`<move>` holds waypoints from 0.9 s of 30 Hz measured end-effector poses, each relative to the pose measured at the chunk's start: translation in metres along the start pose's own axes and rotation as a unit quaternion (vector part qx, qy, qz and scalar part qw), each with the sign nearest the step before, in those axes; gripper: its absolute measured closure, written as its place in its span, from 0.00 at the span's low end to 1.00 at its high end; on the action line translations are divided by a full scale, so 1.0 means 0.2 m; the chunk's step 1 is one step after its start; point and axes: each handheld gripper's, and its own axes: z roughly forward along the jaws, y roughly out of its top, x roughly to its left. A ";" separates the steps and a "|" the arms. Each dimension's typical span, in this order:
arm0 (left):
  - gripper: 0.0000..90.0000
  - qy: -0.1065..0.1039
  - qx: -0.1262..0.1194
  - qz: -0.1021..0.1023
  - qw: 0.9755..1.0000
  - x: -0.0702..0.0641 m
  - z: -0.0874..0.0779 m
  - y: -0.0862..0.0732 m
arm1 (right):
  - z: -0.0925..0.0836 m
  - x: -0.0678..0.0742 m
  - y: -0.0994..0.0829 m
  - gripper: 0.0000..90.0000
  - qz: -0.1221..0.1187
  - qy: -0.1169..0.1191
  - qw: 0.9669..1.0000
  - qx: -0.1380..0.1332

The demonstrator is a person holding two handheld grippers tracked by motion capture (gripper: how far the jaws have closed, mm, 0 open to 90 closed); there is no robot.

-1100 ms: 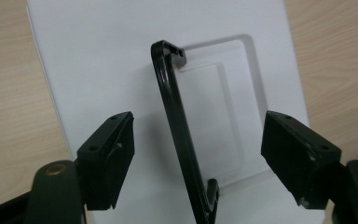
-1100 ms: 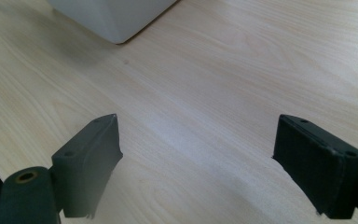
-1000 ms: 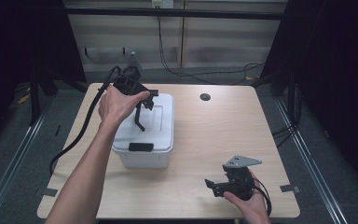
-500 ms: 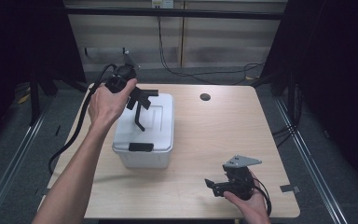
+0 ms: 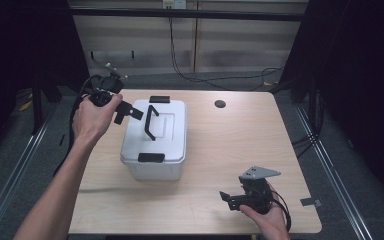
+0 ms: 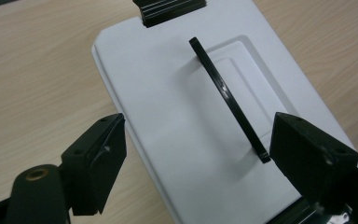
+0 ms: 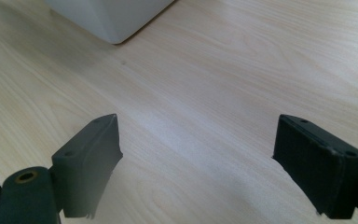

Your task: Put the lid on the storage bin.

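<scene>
High view: a white lidded storage box (image 5: 155, 140) is seen left of centre on the desk (image 5: 240, 145), both black end latches apparently closed and the black carry handle (image 5: 151, 122) raised upright over the lid. The left gripper (image 5: 125, 112) is held in the air just beside the box's far-left corner, fingers spread, nothing gripped; the forearm reaches in diagonally from the lower left, wrist cocked inward. The right gripper (image 5: 231, 198) is held low at the near-right edge of the desk, well apart from the box, fingers parted and empty. A small dark round spot (image 5: 220, 104) is noted at the far side.

Left gripper view: lid and handle (image 6: 228, 100) are framed between the open fingers (image 6: 98, 163); no contact is made. The handle is judged the likely target, grasp not yet begun.

Right gripper view: bare desk is seen between wide-open fingers (image 7: 88, 158), with a box corner (image 7: 109, 18) at the top.
</scene>
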 end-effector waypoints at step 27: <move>0.30 0.005 -0.068 -0.018 0.997 0.21 -0.09 -0.52 | 0.00 -0.01 0.00 0.15 0.000 -0.004 1.000 -0.004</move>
